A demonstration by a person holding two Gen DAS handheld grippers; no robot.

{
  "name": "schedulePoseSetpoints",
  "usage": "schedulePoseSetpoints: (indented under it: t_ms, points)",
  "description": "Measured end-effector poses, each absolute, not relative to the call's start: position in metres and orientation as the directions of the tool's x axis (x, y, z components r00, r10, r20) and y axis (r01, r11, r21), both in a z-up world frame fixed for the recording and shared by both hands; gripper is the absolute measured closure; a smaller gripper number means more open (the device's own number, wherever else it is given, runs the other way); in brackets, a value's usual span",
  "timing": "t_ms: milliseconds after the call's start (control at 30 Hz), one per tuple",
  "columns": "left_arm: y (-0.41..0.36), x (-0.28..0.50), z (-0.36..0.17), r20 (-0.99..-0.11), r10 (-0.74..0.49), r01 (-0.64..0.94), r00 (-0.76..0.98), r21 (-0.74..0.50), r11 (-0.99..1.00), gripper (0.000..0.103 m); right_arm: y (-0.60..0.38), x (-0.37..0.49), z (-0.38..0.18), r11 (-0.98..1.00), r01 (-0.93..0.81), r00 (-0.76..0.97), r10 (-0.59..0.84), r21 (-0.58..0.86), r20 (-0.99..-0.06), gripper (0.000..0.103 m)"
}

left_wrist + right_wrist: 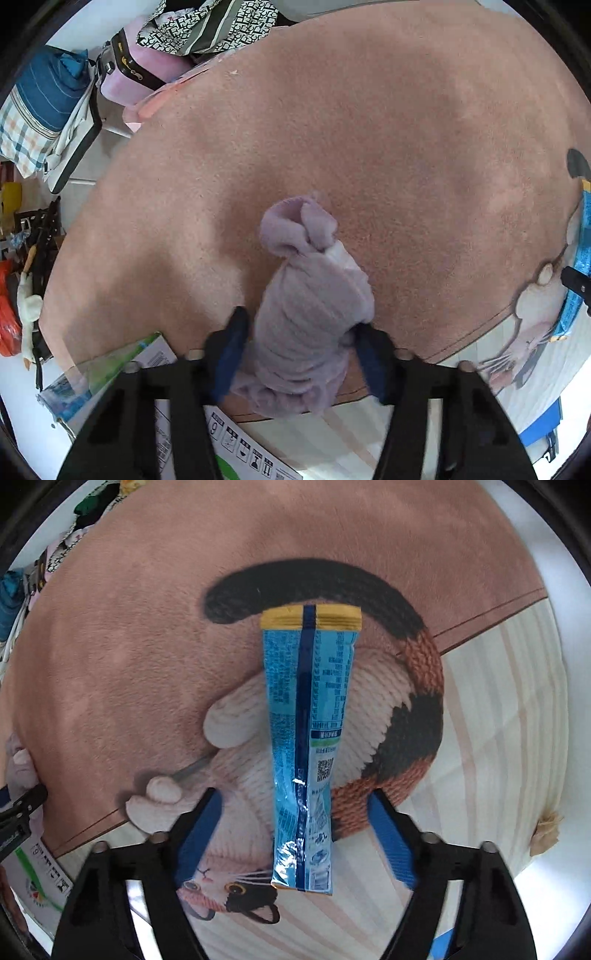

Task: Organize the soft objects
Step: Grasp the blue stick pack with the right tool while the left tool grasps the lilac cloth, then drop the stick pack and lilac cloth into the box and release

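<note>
Left wrist view: left gripper (301,354) pinches a lilac fleece bundle (310,306), blue pads (231,350) pressing both its sides. Bundle sticks forward from the fingers, knotted end furthest out, its loose end bunched between the finger bases. Under it, pink blanket (369,129) with a cat print. Cardboard box (166,417) sits below-left of the gripper, under the blanket edge. Far upper left: clutter of bags (48,107) and folded cloth, details unclear. Right edge shows the blue packet (576,273) and a bit of the other gripper.

Right wrist view: right gripper (295,812) spread wide, pads (391,838) clear of the packet on both sides. Long blue packet (308,738) lies between the fingers, running straight ahead, yellow-striped end far out, near end level with the finger bases. It rests on the cat print (399,709) of the blanket. Left gripper tip and lilac bundle visible at far left edge, well apart from the packet.
</note>
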State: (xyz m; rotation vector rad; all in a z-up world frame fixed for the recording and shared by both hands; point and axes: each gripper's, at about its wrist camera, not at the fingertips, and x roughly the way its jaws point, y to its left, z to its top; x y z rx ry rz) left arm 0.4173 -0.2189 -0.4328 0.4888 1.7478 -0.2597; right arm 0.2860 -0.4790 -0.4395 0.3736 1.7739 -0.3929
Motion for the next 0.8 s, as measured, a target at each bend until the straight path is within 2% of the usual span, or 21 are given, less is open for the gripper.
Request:
schedulePoseSetpoints:
  t_ms: [33,67,100,133,167,200,300,467,700,800]
  points:
    - [-0.218,0.416,-0.431,-0.968,0.185,0.453,-0.167,0.092,0.887,0.061,-0.481,0.286,-0.44,0.885,0.462,-0.22,0.057,-0.052,-0.974,0.032]
    - [-0.218,0.416,-0.429,-0.97,0.184,0.447,-0.162,0.094,0.889,0.063,-0.482,0.286,-0.44,0.879,0.476,-0.21,0.077,-0.033,-0.975,0.04]
    - [-0.217,0.414,-0.427,-0.972,0.173,0.438,-0.157,0.089,0.895,0.064,-0.482,0.286,-0.439,0.877,0.479,-0.207,0.08,-0.03,-0.975,0.052]
    - [-0.216,0.413,-0.423,-0.974,0.163,0.428,-0.156,0.083,0.9,0.064,-0.48,0.285,-0.437,0.88,0.474,-0.203,0.073,-0.033,-0.976,0.058]
    - [-0.215,0.412,-0.42,-0.976,0.151,0.414,-0.154,0.075,0.907,0.064,-0.478,0.286,-0.435,0.883,0.467,-0.205,0.057,-0.047,-0.977,0.078]
    - [-0.213,0.411,-0.415,-0.978,0.139,0.402,-0.153,0.067,0.913,0.065,-0.476,0.286,-0.434,0.886,0.461,-0.205,0.054,-0.048,-0.977,0.082]
    - [-0.204,0.405,-0.389,-0.99,0.072,0.362,-0.121,0.024,0.932,0.065,-0.464,0.285,-0.428,0.9,0.432,-0.197,0.037,-0.053,-0.98,0.087]
    - [-0.187,0.384,-0.331,-0.999,-0.034,0.329,-0.032,-0.043,0.943,0.065,-0.425,0.273,-0.395,0.922,0.386,-0.126,0.075,0.02,-0.989,0.087]
    - [-0.119,0.333,-0.241,-0.98,-0.178,0.254,0.094,-0.15,0.956,0.065,-0.319,0.248,-0.306,0.956,0.231,0.014,0.182,0.181,-0.983,0.087]
    - [-0.08,0.305,-0.216,-0.971,-0.204,0.214,0.128,-0.174,0.961,0.065,-0.269,0.237,-0.273,0.961,0.156,0.053,0.224,0.23,-0.973,0.087]
